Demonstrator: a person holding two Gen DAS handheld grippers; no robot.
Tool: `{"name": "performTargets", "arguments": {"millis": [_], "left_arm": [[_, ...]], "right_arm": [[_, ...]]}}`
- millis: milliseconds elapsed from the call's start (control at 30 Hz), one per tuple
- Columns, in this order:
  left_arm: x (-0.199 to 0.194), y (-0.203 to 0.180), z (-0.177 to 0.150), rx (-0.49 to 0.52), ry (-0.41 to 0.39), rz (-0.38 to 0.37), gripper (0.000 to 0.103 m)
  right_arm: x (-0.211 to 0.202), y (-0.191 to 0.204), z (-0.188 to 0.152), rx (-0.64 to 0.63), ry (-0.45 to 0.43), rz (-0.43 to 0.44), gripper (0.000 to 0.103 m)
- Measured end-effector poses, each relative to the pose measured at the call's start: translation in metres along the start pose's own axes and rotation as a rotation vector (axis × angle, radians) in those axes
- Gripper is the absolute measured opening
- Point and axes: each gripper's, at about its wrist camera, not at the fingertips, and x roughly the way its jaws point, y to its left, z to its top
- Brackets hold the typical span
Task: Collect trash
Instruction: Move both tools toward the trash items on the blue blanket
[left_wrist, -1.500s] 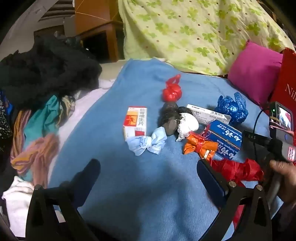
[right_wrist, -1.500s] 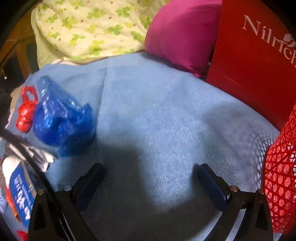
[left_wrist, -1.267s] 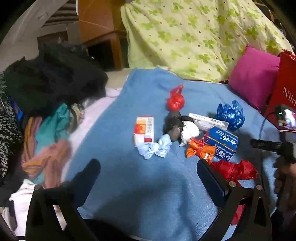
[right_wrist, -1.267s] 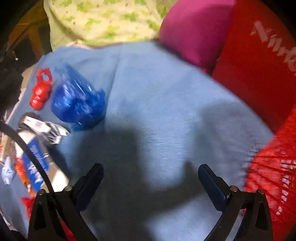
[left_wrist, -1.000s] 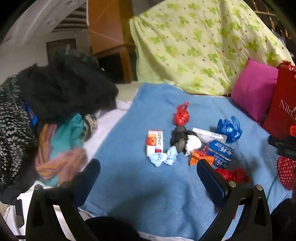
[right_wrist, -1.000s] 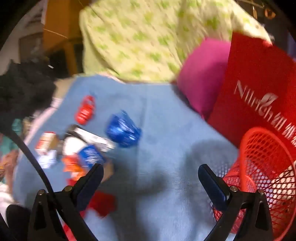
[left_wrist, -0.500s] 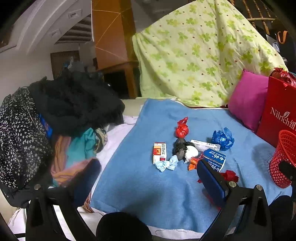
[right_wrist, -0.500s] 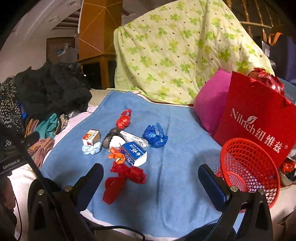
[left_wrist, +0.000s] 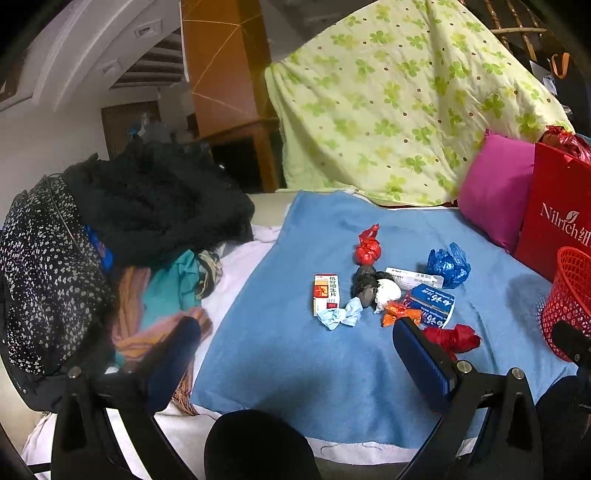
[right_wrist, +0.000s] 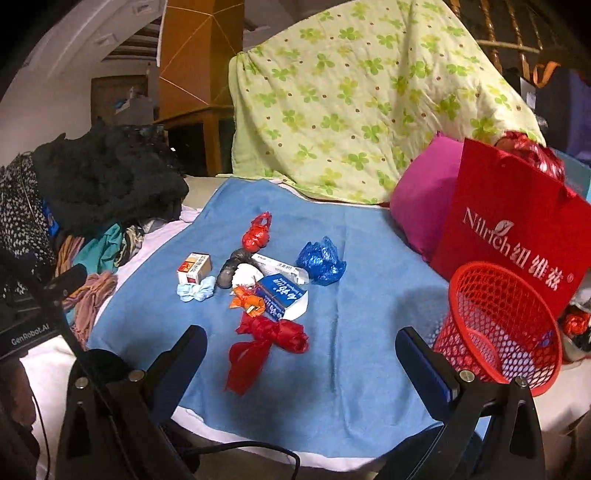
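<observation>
Several pieces of trash lie in a cluster on a blue towel (right_wrist: 354, 332): a red knotted bag (right_wrist: 269, 338), a blue-and-white box (right_wrist: 282, 295), a crumpled blue bag (right_wrist: 321, 260), a small red bag (right_wrist: 256, 232), an orange-and-white box (right_wrist: 194, 267) and a pale blue wad (right_wrist: 195, 290). A red mesh basket (right_wrist: 498, 321) stands at the towel's right edge. My left gripper (left_wrist: 295, 354) and my right gripper (right_wrist: 299, 363) are both open, empty and held back above the towel's near edge. The same cluster shows in the left wrist view, with the orange-and-white box (left_wrist: 326, 293) at its left.
A pile of dark and coloured clothes (left_wrist: 129, 229) lies left of the towel. A clover-print quilt (right_wrist: 351, 99) and a magenta pillow (right_wrist: 424, 199) stand behind. A red paper bag (right_wrist: 517, 225) stands behind the basket. The white bed edge (right_wrist: 258, 450) runs along the front.
Both grippers have pulled back and up from close over the towel, so the whole towel, the trash cluster and the basket have come into view. Both stayed open and empty.
</observation>
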Motion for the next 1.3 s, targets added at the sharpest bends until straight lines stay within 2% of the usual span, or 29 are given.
{"name": "performTargets", "arguments": {"millis": [1300], "left_arm": [[0.018, -0.002, -0.011, 0.021, 0.059, -0.008, 0.103]], "right_arm": [[0.013, 0.009, -0.012, 0.011, 0.041, 0.014, 0.103]]}}
